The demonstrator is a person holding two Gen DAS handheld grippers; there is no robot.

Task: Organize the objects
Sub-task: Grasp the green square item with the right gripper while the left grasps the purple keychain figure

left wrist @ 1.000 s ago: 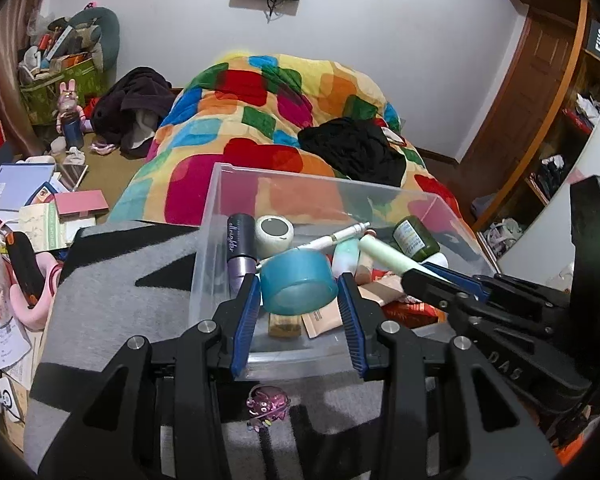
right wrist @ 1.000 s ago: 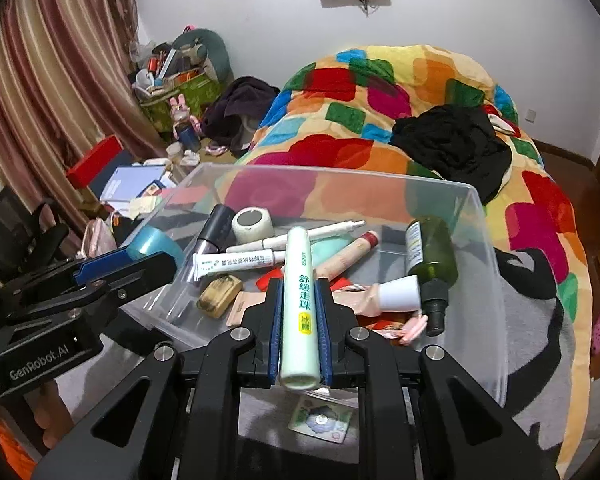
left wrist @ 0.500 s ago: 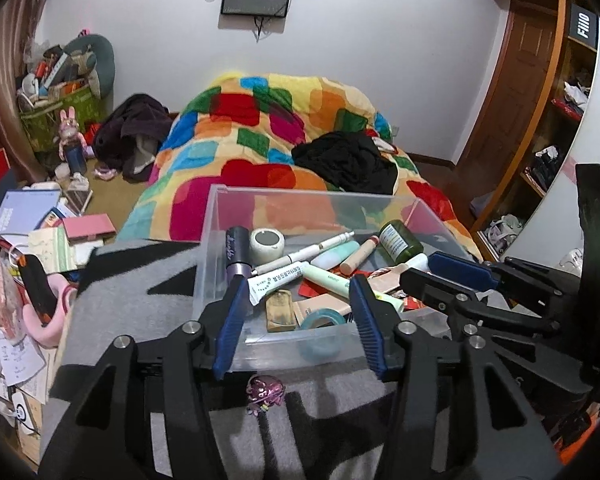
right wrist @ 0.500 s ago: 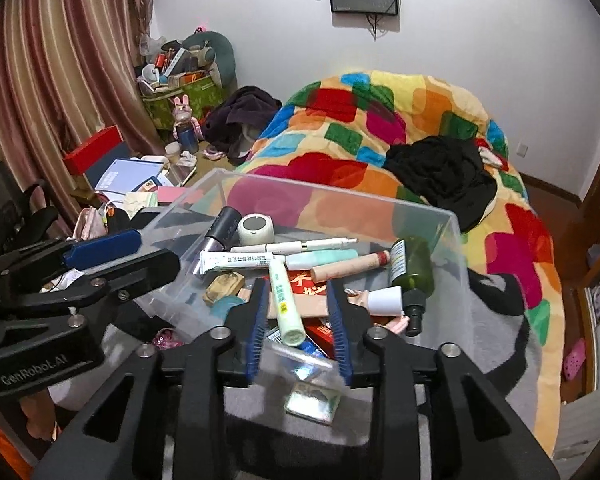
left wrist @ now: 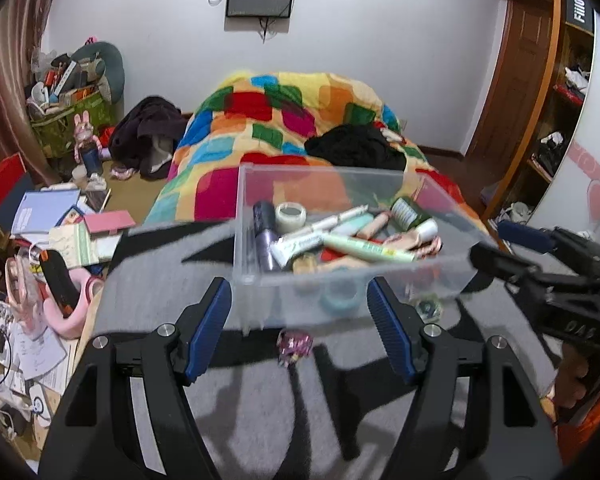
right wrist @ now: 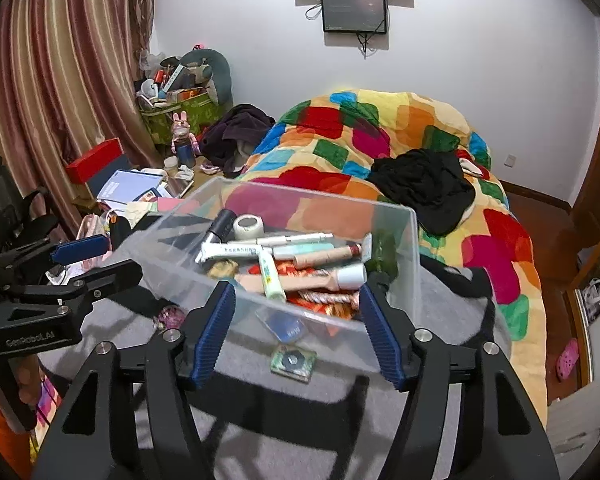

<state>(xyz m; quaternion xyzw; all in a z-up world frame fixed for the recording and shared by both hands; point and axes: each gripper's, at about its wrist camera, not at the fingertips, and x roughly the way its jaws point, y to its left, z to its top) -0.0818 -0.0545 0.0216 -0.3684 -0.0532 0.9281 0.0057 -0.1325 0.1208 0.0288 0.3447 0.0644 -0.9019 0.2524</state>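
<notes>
A clear plastic bin (left wrist: pixel 260 304) (right wrist: pixel 414 240) stands on a grey and black blanket and holds several tubes, bottles and tape rolls. A blue tape roll (left wrist: pixel 342 294) lies inside its near wall. A pale green tube (left wrist: pixel 366 248) (right wrist: pixel 270 276) lies on top of the pile. My left gripper (left wrist: pixel 300 332) is open and empty, just short of the bin. My right gripper (right wrist: pixel 296 332) is open and empty, at the bin's near wall. A small pink charm (left wrist: pixel 294 344) and a square green packet (right wrist: pixel 294 362) lie on the blanket in front of the bin.
A colourful patchwork quilt (right wrist: pixel 380 144) with black clothing (right wrist: pixel 424 188) on it lies behind the bin. Books, boxes and a pink object (left wrist: pixel 68 312) clutter the floor at left. A wooden door and shelves (left wrist: pixel 540 92) are at right.
Both grippers let go: the blue tape roll and the green tube dropped into the bin. Both grippers opened wide and pulled back from the bin.
</notes>
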